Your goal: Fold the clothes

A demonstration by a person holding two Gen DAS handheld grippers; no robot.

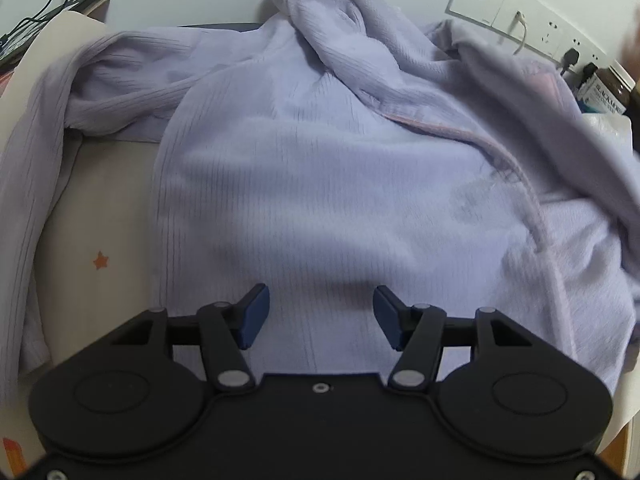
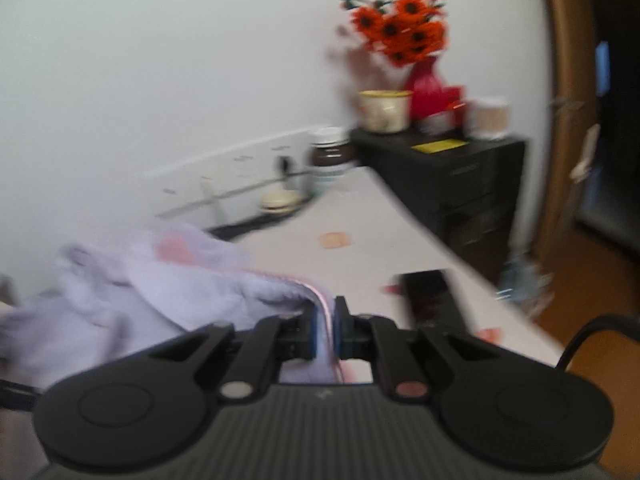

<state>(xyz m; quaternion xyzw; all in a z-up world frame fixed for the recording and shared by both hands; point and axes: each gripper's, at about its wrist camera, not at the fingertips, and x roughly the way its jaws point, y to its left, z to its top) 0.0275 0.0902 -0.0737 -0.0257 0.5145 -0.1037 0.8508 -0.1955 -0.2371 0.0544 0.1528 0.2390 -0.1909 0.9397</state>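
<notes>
A bedroom corner with a white wall, a pale cloth-covered surface and a dark cabinet.

A plain white wall (image 2: 160, 80) is seen behind a work surface covered by a cream cloth (image 1: 104, 208) printed with a small orange star (image 1: 101, 260). A white strip of switches and sockets (image 1: 520, 16) is mounted on the wall, with a dark plug (image 1: 570, 58) inserted. A brown jar (image 2: 330, 152) is placed near the wall. Beyond the surface's far end, a black cabinet (image 2: 460, 184) is set against the wall; a red vase of orange flowers (image 2: 404, 36) and a cream cup (image 2: 384, 110) are placed on top. A wooden door frame (image 2: 568, 92) and brown floor (image 2: 592, 280) are seen at the right, blurred. Black cables (image 1: 36, 4) are seen at the upper left.
</notes>
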